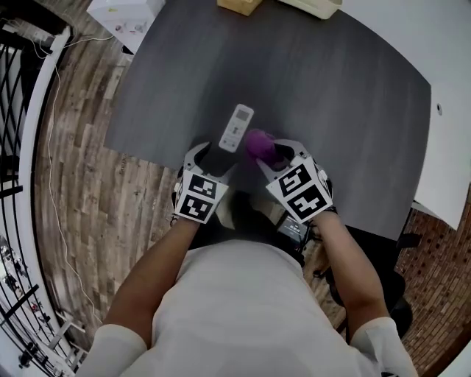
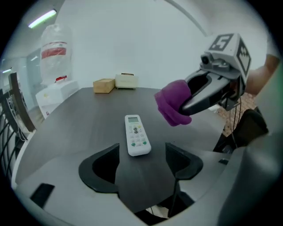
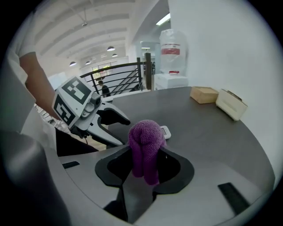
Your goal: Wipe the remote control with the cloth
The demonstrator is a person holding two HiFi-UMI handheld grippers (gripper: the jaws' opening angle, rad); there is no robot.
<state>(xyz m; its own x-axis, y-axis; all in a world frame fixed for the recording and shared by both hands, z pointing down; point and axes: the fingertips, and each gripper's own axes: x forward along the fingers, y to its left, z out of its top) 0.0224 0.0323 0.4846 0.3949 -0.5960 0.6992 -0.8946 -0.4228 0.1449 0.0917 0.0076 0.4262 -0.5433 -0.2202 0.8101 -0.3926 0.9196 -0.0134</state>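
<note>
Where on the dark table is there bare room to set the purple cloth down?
The dark grey table is bare to the right of the white remote control, out to its edge, and between the remote and the tan box and cream box at the far edge. The near edge is crowded: left gripper, right gripper, purple cloth and remote.
</note>
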